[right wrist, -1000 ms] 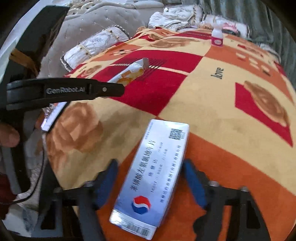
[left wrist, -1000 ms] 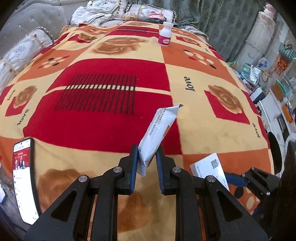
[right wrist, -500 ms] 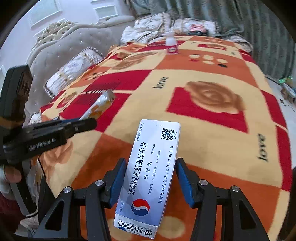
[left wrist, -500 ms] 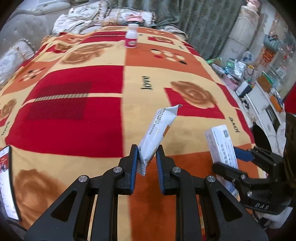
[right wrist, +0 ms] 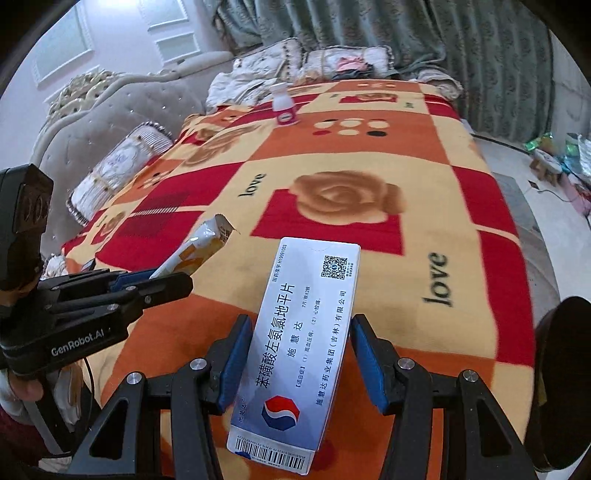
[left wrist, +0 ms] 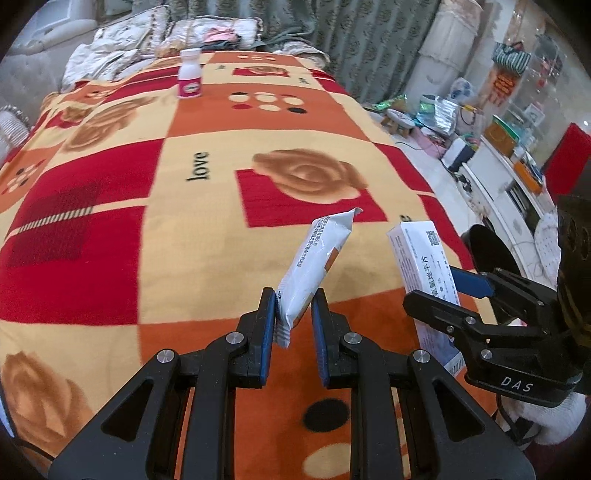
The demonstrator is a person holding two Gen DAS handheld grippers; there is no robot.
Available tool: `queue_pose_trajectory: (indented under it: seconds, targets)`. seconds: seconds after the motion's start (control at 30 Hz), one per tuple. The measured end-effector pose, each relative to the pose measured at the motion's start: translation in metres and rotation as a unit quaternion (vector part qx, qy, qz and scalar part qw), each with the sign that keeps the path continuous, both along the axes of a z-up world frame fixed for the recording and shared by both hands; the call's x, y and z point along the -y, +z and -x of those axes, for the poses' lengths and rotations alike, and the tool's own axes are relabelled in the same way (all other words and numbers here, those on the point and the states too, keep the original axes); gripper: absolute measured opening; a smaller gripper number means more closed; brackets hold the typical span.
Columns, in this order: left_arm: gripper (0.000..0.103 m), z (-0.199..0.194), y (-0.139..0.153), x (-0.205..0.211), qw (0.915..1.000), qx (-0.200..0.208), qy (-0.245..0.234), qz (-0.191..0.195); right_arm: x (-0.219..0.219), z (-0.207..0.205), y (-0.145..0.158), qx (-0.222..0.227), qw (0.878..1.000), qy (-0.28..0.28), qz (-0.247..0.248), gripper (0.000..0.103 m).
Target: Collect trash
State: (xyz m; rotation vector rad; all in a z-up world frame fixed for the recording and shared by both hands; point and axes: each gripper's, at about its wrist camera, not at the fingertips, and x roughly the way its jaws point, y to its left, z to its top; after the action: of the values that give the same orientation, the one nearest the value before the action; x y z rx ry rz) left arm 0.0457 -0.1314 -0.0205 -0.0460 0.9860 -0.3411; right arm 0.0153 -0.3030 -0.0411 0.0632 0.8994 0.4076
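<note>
Underneath both grippers spreads a fleece blanket (left wrist: 207,236) in red, orange and cream squares, printed with brown roses, dotted panels, a striped block and the word "love" in black. It covers a bed or wide couch that fills most of both views. At its far end a small white bottle (left wrist: 189,75) with a pink label stands upright on the blanket, well apart from everything held. Beyond it lie rumpled cream pillows (left wrist: 122,51) and folded clothes against green patterned curtains (left wrist: 354,33). A grey tufted headboard (right wrist: 96,122) and a bolster cushion (right wrist: 118,166) line the left edge in the right wrist view, under a pale wall. To the right of the bed the floor is crowded with bags, a small stool (left wrist: 399,120) and a low white cabinet (left wrist: 509,206) with boxes on it. The left gripper (left wrist: 293,314) is clamped on the lower end of a torn white and orange wrapper (left wrist: 317,258), which rises slanted above the blanket. The right gripper (right wrist: 301,354) grips a flat white medicine box (right wrist: 299,343) by its long edges, lifted off the blanket, its printed face and QR code upward. A dark round shape at the right rim is too cut off to name.
</note>
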Motion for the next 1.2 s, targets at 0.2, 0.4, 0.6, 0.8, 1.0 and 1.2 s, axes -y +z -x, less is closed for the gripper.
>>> queue_pose_trajectory:
  seconds: [0.2,0.4,0.6,0.8,1.0,1.2]
  targets:
    - [0.017,-0.001,-0.001,0.024,0.9998,-0.002,-0.018,0.001,0.025,0.002,0.000,0.000,1.000,-0.022,-0.003,0.053]
    - [0.017,-0.003,-0.002,0.043,0.9994,-0.006,-0.033,0.002,0.049,0.006,0.000,0.001,0.999,-0.044,-0.005,0.053]
    - [0.017,-0.004,-0.002,0.066,0.9986,-0.006,-0.052,0.004,0.076,0.010,0.002,0.002,0.998,-0.068,-0.007,0.053]
    - [0.017,-0.004,-0.001,0.087,0.9974,-0.006,-0.072,0.006,0.102,0.016,0.001,0.001,0.996,-0.092,-0.012,0.053]
    - [0.017,-0.005,0.001,0.110,0.9956,-0.010,-0.093,0.007,0.124,0.023,-0.001,0.000,0.994,-0.113,-0.014,0.053]
    - [0.017,-0.003,0.003,0.134,0.9933,-0.010,-0.115,0.008,0.145,0.027,-0.003,-0.001,0.991,-0.134,-0.015,0.053]
